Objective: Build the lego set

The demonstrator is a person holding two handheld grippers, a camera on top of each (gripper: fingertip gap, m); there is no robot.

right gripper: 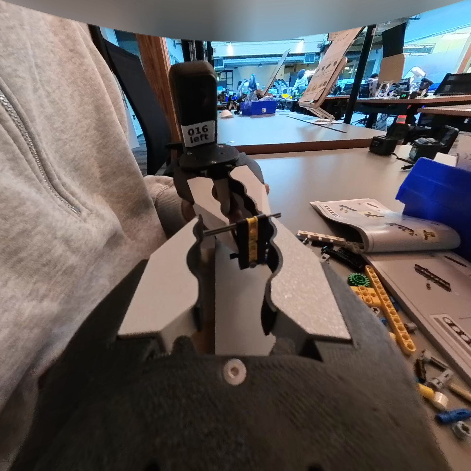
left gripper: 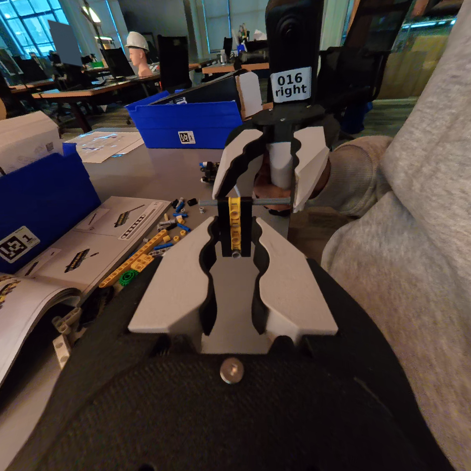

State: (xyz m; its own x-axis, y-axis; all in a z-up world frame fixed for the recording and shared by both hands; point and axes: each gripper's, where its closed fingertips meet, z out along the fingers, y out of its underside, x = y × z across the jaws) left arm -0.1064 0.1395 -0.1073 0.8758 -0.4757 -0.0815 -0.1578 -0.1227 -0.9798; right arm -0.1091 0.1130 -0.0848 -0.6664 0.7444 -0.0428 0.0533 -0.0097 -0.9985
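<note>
A small lego assembly, a yellow beam between two black beams, is held upright above the grey table. My left gripper is shut on it from both sides. A thin grey axle runs crosswise through the assembly's top hole. My right gripper comes in from above with its jaws apart, and one fingertip is at the axle's end. In the right wrist view my right gripper is open around the assembly, the axle reaches its left finger, and the left gripper holds the beams.
Loose lego parts lie on the table with a long yellow beam, a green gear and an open instruction booklet. Blue bins stand behind and to the left. A small black sub-assembly sits farther back. A grey sleeve fills the right. The grippers are tip to tip, or close to it.
</note>
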